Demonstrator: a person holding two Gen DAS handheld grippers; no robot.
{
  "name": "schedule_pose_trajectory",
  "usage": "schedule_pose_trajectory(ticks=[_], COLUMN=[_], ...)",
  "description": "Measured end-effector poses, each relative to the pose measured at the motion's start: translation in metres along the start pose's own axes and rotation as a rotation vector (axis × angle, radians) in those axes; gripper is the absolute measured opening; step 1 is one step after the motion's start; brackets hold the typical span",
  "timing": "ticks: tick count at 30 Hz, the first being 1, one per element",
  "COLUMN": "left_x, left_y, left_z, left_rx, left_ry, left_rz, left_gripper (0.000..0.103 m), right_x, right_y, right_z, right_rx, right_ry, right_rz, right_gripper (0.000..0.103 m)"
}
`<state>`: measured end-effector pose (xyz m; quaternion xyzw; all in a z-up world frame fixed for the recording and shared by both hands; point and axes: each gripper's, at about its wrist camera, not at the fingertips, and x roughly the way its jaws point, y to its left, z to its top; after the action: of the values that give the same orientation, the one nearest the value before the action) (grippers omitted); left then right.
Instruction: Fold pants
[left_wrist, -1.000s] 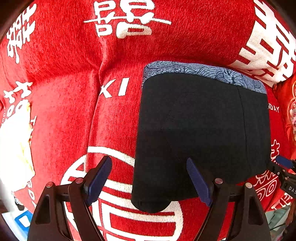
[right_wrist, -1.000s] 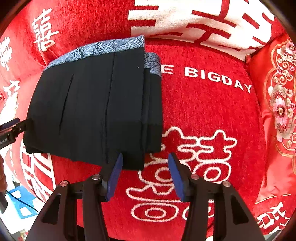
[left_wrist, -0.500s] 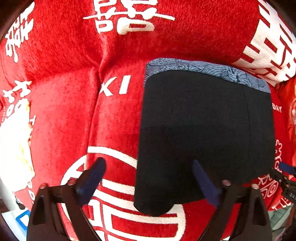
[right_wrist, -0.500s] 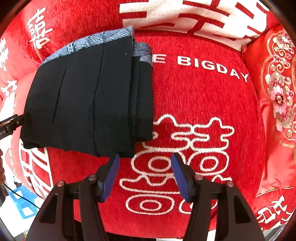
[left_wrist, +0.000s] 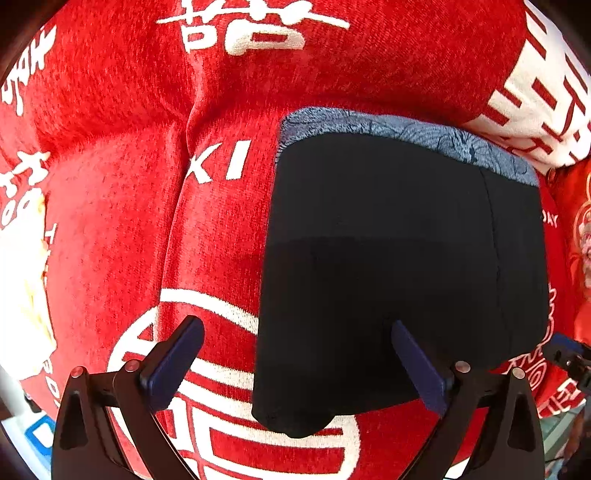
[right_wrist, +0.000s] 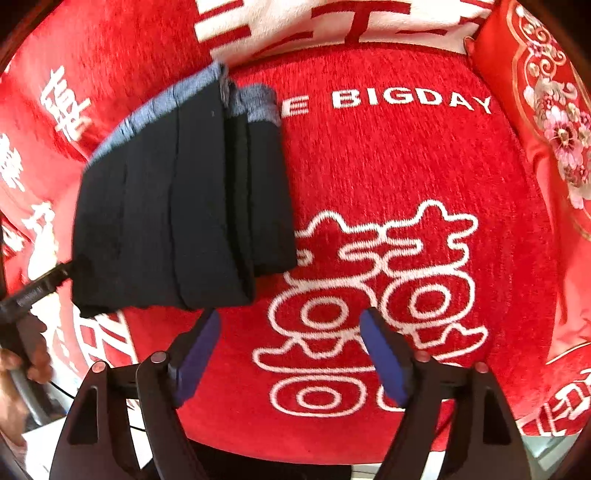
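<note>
The black pants (left_wrist: 402, 266) lie folded into a compact rectangle on a red cushion, with a blue-grey patterned waistband along the far edge. In the right wrist view the pants (right_wrist: 177, 206) sit at the left with several stacked layers showing on their right side. My left gripper (left_wrist: 295, 354) is open and empty, its jaws straddling the near left corner of the pants from above. My right gripper (right_wrist: 290, 345) is open and empty, over bare cushion just right of and in front of the pants. The left gripper's tip (right_wrist: 33, 291) shows at the pants' left edge.
The red seat cushion (right_wrist: 424, 166) carries white characters and the words "BIGDAY". An embroidered red pillow (right_wrist: 546, 110) stands at the right. The backrest (left_wrist: 332, 66) rises behind the pants. The cushion's front edge (right_wrist: 332, 454) is just beneath the right gripper.
Both grippers have pulled back toward the front of the cushion, away from the pants. The right gripper's jaws have opened wider. The pants stay folded in place.
</note>
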<state>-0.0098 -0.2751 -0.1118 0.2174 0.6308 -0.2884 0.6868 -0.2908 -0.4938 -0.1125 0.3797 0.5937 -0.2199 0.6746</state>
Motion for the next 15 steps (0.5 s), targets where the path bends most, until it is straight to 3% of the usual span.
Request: schedule_pose_trajectory(ticks=[10, 15], left_x=[-0.008, 0.001], left_y=[0.015, 0.02], left_z=[0.023, 0.035], left_rx=[-0.042, -0.077], left_ry=[-0.026, -0.014], left_rz=[-0.007, -0.04], left_gripper=[0.102, 0.102], right_x=[-0.019, -0.014], right_y=[-0.004, -0.002], right_z=[0.03, 0.048], right_rx=[0.038, 0.041], right_ry=[-0.061, -0.048], right_rz=[0.092, 0.13], right_gripper=[0.082, 0.087])
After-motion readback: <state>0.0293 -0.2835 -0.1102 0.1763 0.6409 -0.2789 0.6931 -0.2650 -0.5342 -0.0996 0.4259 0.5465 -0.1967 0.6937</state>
